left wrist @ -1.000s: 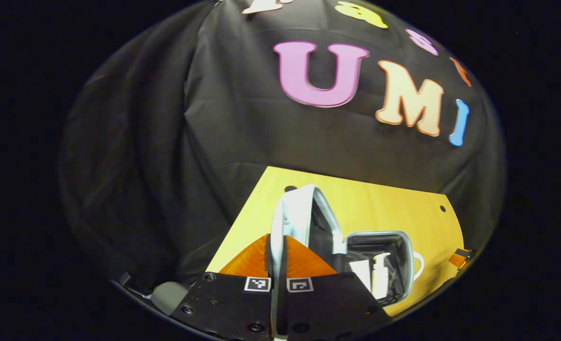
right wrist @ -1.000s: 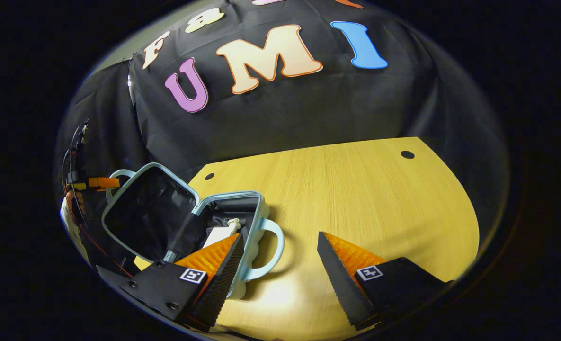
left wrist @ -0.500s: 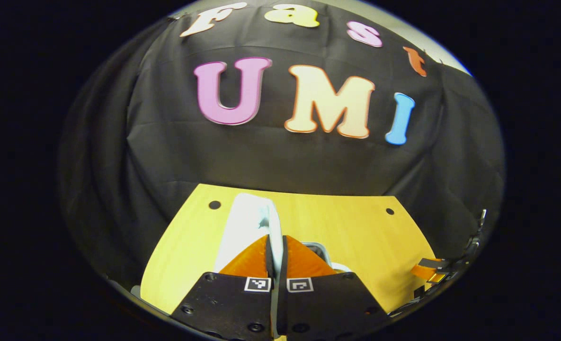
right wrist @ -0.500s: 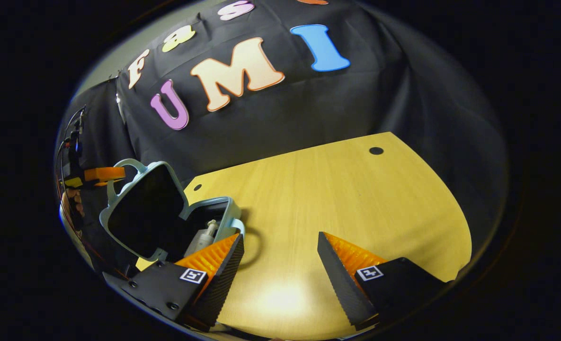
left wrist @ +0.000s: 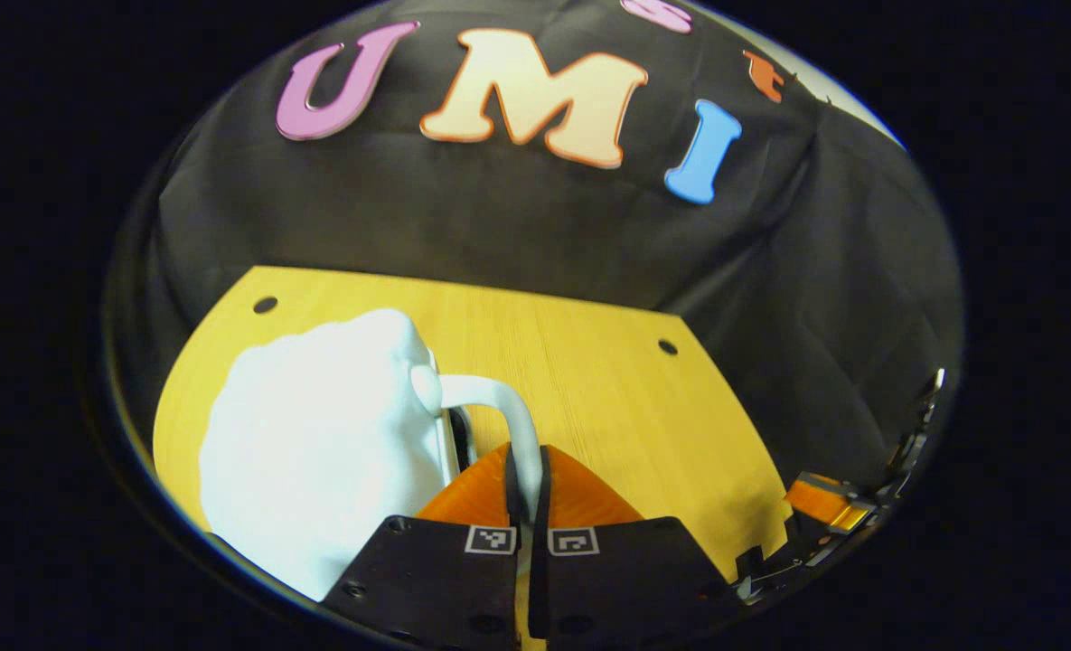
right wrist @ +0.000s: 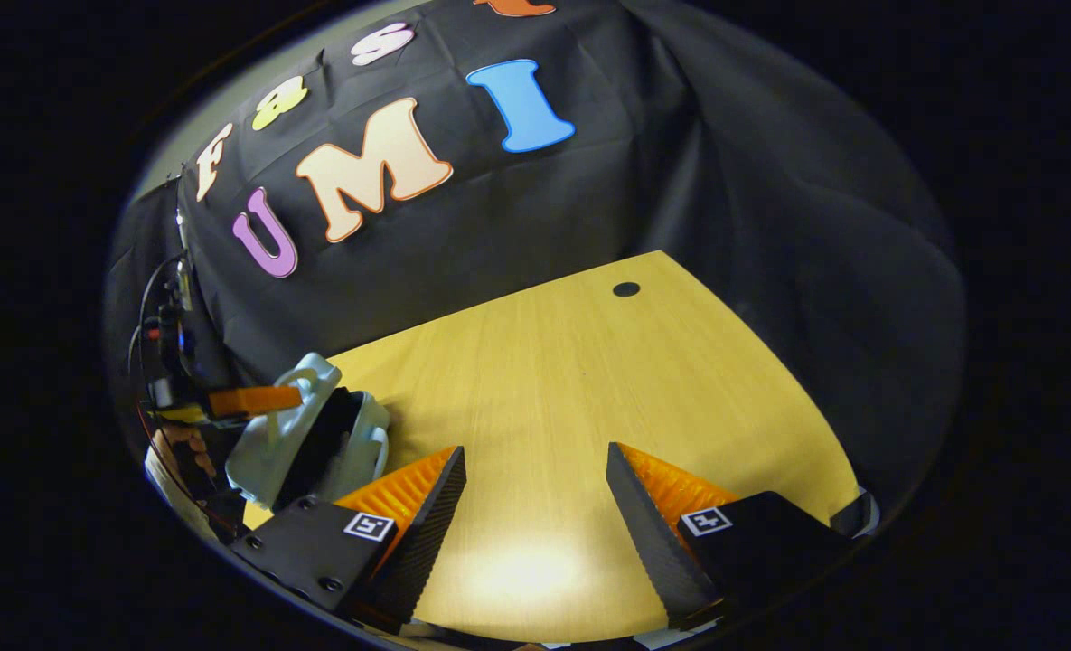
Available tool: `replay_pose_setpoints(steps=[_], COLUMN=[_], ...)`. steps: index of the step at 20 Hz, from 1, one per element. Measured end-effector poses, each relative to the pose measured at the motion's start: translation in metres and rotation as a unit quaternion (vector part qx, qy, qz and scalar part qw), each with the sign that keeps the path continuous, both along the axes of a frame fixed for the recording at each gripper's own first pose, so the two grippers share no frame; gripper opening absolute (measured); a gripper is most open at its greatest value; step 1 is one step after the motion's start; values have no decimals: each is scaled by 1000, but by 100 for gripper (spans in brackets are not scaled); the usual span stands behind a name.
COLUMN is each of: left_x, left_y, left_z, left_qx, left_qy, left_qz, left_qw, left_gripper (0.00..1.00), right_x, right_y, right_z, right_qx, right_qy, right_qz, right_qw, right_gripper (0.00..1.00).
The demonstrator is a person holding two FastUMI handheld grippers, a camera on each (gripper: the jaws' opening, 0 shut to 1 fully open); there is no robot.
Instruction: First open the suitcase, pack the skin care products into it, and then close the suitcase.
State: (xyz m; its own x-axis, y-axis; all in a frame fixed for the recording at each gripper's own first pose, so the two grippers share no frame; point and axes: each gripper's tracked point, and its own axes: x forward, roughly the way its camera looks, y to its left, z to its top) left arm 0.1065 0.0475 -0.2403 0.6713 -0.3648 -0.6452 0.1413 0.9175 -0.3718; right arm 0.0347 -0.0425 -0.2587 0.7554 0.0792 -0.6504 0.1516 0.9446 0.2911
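The pale blue suitcase [left wrist: 318, 461] sat near the left front of the wooden table [left wrist: 589, 380], its lid [right wrist: 273, 434] tilted down over the base with a dark gap still open between the two shells in the right gripper view. The left gripper [left wrist: 524, 479] had its orange fingers pressed together on the lid's handle [left wrist: 499, 407], pinching the loop where it curved down toward them. The skin care products could not be made out through the gap, so I judged them packed and the closing step well along but not finished. To do it well, the lid should be carried down along its hinge arc rather than pushed flat, with the pinch kept on the handle until both rims met evenly, since a sideways pull could slide the light case across the smooth top. The right gripper [right wrist: 535, 506] hovered low over bare wood with its fingers spread wide and nothing between them; it was well placed to steady the base if needed. The case lay close to the table's near left edge, so any push was best aimed inward, where a broad open stretch of tabletop ran to the right and toward the black cloth wall [right wrist: 680, 181].
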Motion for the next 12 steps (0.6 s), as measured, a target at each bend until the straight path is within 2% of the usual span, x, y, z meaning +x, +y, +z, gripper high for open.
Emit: replay_pose_setpoints(steps=[4, 8, 9, 11, 12], left_x=[-7, -10, -7, 0, 5], left_y=[-25, -33, -32, -32, -30], left_z=[-48, -59, -59, -35, -11], left_qx=[20, 56, 75, 74, 73], left_qy=[33, 31, 21, -24, -62], left_qz=[-24, -30, -22, 6, 21], left_qw=[999, 997, 997, 997, 995], left_gripper=[0, 1, 5, 22, 41], right_x=[-11, -6, -4, 6, 13], right_y=[-16, -9, -6, 4, 9], right_z=[4, 14, 20, 40, 53], right_qx=[-10, -6, -4, -4, -9], right_qy=[4, 2, -5, -32, -52], right_qz=[-12, -5, -1, 10, 16], right_qw=[1000, 1000, 1000, 999, 998], right_gripper=[99, 99, 99, 99, 99])
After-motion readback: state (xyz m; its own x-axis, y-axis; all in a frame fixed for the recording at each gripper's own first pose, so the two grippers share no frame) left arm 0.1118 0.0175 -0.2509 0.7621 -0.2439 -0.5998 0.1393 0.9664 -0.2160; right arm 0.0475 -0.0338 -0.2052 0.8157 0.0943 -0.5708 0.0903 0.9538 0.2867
